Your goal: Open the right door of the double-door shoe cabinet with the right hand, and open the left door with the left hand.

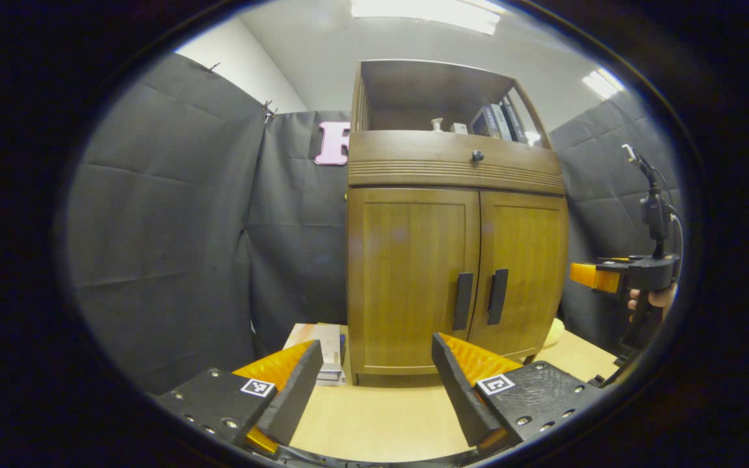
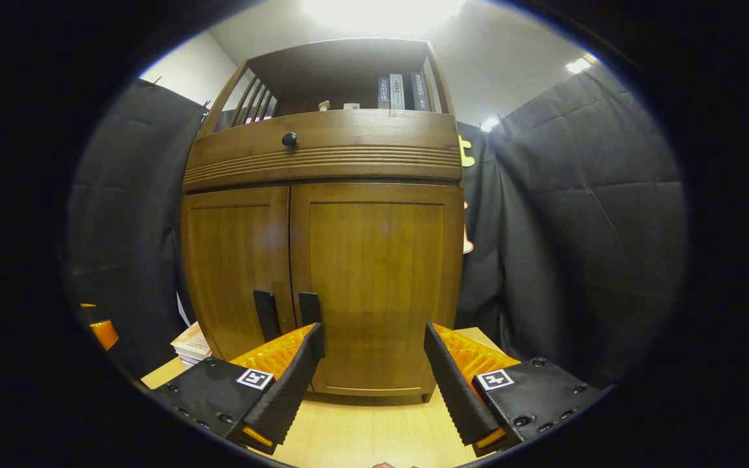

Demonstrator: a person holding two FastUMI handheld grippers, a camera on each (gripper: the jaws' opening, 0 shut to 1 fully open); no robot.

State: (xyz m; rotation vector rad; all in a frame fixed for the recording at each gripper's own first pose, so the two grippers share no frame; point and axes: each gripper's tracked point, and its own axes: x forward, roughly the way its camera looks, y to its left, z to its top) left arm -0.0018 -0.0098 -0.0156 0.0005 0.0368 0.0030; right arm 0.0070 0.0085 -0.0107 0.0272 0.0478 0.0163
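Left gripper view, left to right. Stack of books point(image 1: 322, 351) on the table point(image 1: 381, 416), just beside the cabinet's left foot. Left gripper point(image 1: 374, 383) low in front, fingers spread wide, nothing between them, apart from the cabinet. Shoe cabinet point(image 1: 456, 260) stands upright on the table, both doors closed. Left door point(image 1: 410, 279) and right door point(image 1: 524, 273) meet at the centre; left handle point(image 1: 462, 301) and right handle point(image 1: 497, 296) are dark vertical bars, side by side at the seam. Above the doors, a drawer front with a round knob point(image 1: 477, 156); above that, an open shelf with upright books point(image 1: 498, 122) and small objects. Far right: the other gripper, held by a hand point(image 1: 651, 300), level with the handles, off the cabinet's right side.

Right gripper view, left to right. Part of the other gripper at the far left edge. Right gripper point(image 2: 371, 374) low and centred on the right door point(image 2: 378, 286), fingers spread wide, empty, not touching the wood. Both handles sit just left of its left finger point(image 2: 293, 377).
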